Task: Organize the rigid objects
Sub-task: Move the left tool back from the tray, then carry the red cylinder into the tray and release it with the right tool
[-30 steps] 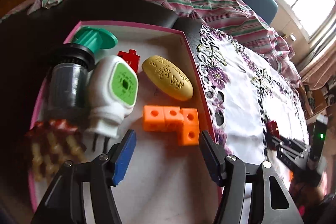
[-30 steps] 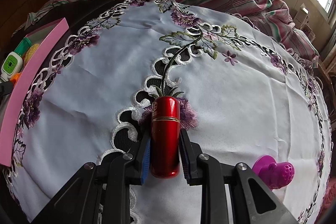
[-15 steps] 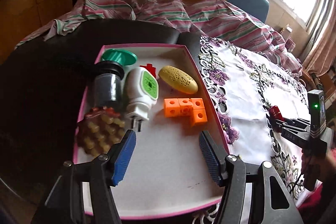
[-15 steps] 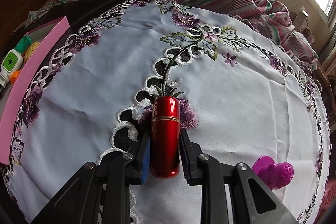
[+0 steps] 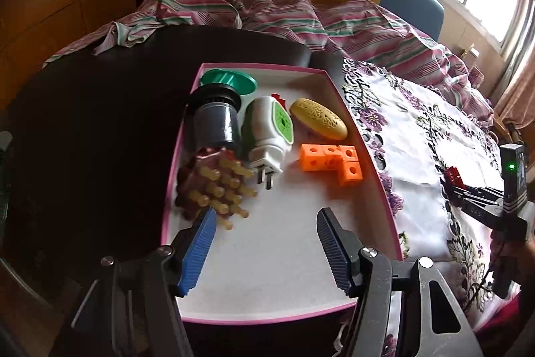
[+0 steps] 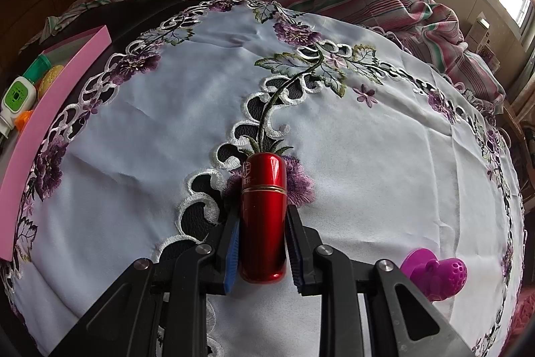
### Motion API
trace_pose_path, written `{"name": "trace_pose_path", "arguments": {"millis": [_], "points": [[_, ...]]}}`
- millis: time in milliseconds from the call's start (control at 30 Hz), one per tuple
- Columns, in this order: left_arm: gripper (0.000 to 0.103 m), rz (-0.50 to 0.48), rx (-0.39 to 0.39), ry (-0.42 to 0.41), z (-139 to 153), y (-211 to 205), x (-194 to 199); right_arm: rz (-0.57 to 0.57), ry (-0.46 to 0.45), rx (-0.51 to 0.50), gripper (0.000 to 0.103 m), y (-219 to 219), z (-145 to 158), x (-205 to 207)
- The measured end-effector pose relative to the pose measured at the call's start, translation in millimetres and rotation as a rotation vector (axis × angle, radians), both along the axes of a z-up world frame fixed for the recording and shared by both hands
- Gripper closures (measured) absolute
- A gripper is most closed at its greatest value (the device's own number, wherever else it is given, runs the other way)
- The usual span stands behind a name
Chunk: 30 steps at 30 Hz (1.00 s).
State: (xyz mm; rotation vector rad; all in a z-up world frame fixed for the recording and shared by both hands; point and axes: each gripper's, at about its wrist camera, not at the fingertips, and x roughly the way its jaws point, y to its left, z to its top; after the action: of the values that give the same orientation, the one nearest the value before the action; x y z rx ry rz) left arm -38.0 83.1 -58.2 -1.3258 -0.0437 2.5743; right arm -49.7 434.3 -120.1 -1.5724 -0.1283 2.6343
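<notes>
Red tube (image 6: 263,216) lying on the tablecloth (image 6: 367,156), clamped at its lower half by the right gripper (image 6: 264,243). Best lifted level, squeeze kept firm against slipping, then carried toward 9 o'clock over the pink wall of the tray (image 6: 40,119). White emblem on the cap, lettering too small to read. Purple toy (image 6: 438,276) at 4 o'clock. Left gripper (image 5: 264,243) wide open, empty, over bare tray floor

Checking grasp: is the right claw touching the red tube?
Touching. The right wrist view shows the right claw with both pads pressed against the red tube.
</notes>
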Motion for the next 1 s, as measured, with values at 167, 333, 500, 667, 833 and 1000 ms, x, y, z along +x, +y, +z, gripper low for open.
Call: {"name": "trace_pose_path", "arguments": {"millis": [167, 333, 500, 667, 833, 1000], "points": [[0.04, 0.011, -0.002, -0.006, -1.2, -7.4, 1.5, 0.01, 0.001, -0.001, 0.078, -0.4, 0.2, 0.1], [0.04, 0.022, -0.012, -0.001, -1.4, -15.5, 4.0, 0.014, 0.001, 0.005, 0.079, -1.0, 0.4, 0.1], [0.04, 0.051, -0.026, 0.008, -1.5, -27.6, 5.4, 0.019, 0.001, 0.008, 0.079, -1.3, 0.5, -0.6], [0.039, 0.082, -0.032, 0.009, -2.4, -42.0, 5.5, 0.012, -0.001, -0.001, 0.079, 0.0, 0.4, -1.1], [0.04, 0.12, -0.044, 0.011, -4.9, -60.2, 8.2, -0.026, -0.031, -0.008, 0.079, 0.0, 1.6, -5.2], [0.04, 0.157, -0.038, 0.001, -8.0, -75.1, 8.8, -0.084, -0.094, 0.003, 0.079, -5.4, 4.7, -10.8]]}}
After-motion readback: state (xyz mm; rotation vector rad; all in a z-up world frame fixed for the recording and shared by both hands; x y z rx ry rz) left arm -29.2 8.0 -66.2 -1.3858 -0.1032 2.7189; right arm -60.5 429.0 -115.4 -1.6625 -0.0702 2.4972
